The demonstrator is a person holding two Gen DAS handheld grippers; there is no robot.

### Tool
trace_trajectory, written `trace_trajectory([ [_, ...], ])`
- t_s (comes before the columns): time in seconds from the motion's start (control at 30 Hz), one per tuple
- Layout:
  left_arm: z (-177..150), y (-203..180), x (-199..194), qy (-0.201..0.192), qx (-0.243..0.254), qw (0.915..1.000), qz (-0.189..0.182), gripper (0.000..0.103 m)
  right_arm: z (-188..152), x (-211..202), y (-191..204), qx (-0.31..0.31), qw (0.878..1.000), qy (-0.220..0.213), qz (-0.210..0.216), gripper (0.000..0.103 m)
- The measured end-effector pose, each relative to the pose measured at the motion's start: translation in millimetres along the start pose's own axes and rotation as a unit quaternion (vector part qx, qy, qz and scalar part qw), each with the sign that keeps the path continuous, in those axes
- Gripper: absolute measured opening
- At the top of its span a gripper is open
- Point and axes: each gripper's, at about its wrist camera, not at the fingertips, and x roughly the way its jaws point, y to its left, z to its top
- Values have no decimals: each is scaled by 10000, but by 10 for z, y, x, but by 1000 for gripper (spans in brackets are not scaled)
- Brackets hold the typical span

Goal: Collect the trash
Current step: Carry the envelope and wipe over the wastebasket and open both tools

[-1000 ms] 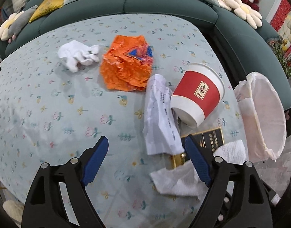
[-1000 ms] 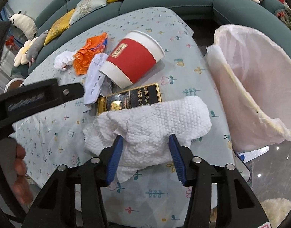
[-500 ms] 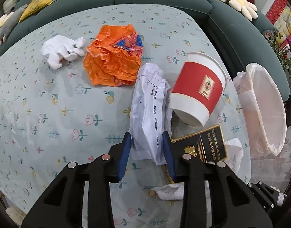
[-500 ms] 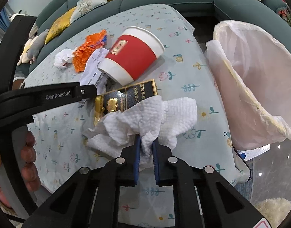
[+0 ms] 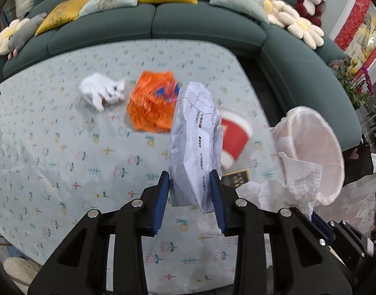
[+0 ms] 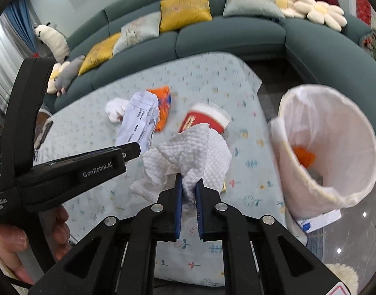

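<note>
My right hand-held gripper (image 6: 189, 189) is squeezed shut on the white paper towel (image 6: 188, 152), which hangs up off the bench (image 6: 249, 191). My left hand-held gripper (image 5: 190, 184) is closed on the crumpled printed paper (image 5: 195, 142) and holds it up in the air too. Both bits of trash look clear of the cloth.

The bin (image 6: 335, 147) with its white bag is my landmark. It stands just off the bench edge, and the towel is near its mouth. The printed paper is farther from the bin, on the far side of the towel from it.

I think the next job is to carry both pieces over the bin's mouth. I would take the towel first, since it is nearest, and let go only when it is right over the opening. The towel is floppy and could snag on the bag rim, so I would keep it high. I would hold the paper tight, because it is light and may slip.

Farther from the bin lie the red paper cup (image 6: 205, 118), the orange wrapper (image 5: 151, 105) and the white tissue wad (image 5: 102, 92), all resting on the bench. They need picking up later.
</note>
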Motion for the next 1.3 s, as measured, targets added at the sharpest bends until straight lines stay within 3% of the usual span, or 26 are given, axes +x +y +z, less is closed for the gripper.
trace_trajectory([
  [0.33, 160, -585, -404, -430, 406, 9978, -294, 32, 203, -576, -283, 146, 9974, -668, -213, 10],
  [0.7, 198, -1332, -554, -606, 956, 9922, -518, 32, 347, -1042, -856, 428, 9900, -1219, -566, 10],
  [1.3, 194, -2193, -250, -339, 1606, 9831, -805, 33, 392, -1136, -1663, 932, 9812, -1362, -1001, 10],
])
